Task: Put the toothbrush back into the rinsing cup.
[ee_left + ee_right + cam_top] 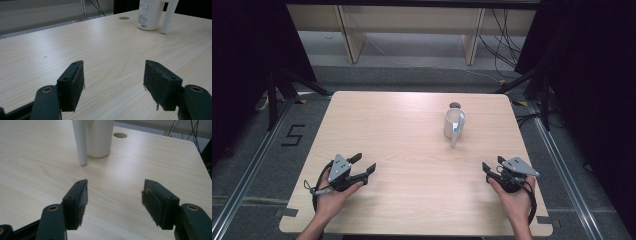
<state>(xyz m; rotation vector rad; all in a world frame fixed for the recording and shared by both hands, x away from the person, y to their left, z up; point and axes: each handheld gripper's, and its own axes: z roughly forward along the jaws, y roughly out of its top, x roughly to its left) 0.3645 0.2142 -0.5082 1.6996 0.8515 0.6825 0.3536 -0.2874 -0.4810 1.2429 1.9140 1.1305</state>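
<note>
Bare tabletop (412,145) separates grippers from mug (453,124).

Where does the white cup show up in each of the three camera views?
High view: white cup right of centre, far half of the table.
Left gripper view: top right, cut by the upper edge.
Right gripper view: top centre, also cut off.
Shared landmark: the round hole just beyond it.

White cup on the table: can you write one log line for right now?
left gripper: open, empty | right gripper: open, empty | white cylindrical cup: upright, untouched on light wooden table
</note>
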